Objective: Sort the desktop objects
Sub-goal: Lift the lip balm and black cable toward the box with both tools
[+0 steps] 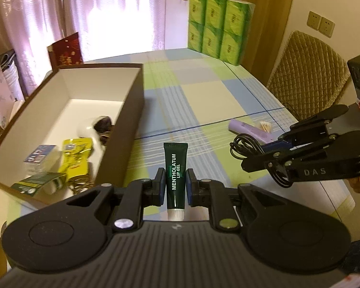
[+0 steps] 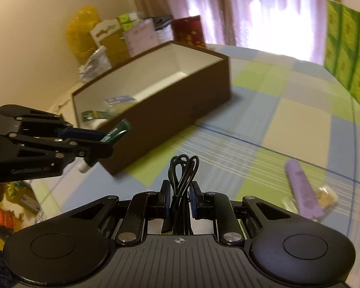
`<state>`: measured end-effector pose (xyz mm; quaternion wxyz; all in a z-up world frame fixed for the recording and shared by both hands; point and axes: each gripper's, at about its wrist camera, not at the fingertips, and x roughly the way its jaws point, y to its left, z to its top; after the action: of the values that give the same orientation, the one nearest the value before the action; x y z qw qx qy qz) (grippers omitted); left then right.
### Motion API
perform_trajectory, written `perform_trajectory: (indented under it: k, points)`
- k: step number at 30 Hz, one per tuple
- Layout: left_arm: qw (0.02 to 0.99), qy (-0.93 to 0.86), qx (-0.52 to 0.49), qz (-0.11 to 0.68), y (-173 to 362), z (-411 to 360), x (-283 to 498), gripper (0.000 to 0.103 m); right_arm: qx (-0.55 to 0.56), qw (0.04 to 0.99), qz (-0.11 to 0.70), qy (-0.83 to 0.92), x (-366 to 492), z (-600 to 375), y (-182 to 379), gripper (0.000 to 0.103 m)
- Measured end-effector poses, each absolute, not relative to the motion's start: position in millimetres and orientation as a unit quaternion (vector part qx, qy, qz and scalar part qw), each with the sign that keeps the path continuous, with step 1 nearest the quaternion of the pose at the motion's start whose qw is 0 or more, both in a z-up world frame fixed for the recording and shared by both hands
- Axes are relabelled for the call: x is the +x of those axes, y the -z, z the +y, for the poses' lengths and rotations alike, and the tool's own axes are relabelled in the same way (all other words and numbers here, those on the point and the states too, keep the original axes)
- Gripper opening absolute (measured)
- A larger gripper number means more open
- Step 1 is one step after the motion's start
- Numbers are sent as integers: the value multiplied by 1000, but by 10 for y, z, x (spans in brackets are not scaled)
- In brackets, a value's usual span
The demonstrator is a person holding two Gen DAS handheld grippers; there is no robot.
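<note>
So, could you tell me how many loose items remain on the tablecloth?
2: a lilac tube and, touching its far side, a small clear packet; smaller things may be hidden.

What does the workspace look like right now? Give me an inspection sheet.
Surface: table under a checked cloth.
Job's things: brown box open, packets inside; lip gel held; purple tube and swab pack lying on the cloth.
Clutter: green tissue packs at the far edge.
Grippers: left gripper shut on the gel; right gripper shut on the cable.
Cables: coiled black cable, held.
Surroundings: curtains, chair, bags beyond the box.
</note>
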<state>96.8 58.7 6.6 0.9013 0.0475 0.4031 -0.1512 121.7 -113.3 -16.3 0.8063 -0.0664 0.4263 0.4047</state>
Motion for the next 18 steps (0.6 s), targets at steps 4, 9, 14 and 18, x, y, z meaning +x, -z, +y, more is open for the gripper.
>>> perform_trajectory:
  k: [4, 9, 14, 18]
  points:
    - [905, 145, 44, 397, -131, 747, 932, 13, -74, 803, 417, -419, 1150, -925, 107, 13]
    - [910, 137, 40, 390, -201, 953, 915, 14, -84, 800, 404, -436, 1124, -662, 44, 13]
    - [915, 124, 38, 382, -265, 1200, 954, 14, -89, 794, 395, -454, 1148, -359, -4, 13]
    - [917, 115, 36, 379, -276, 1383, 1002, 14, -91, 791, 388, -465, 1189, -105, -45, 13]
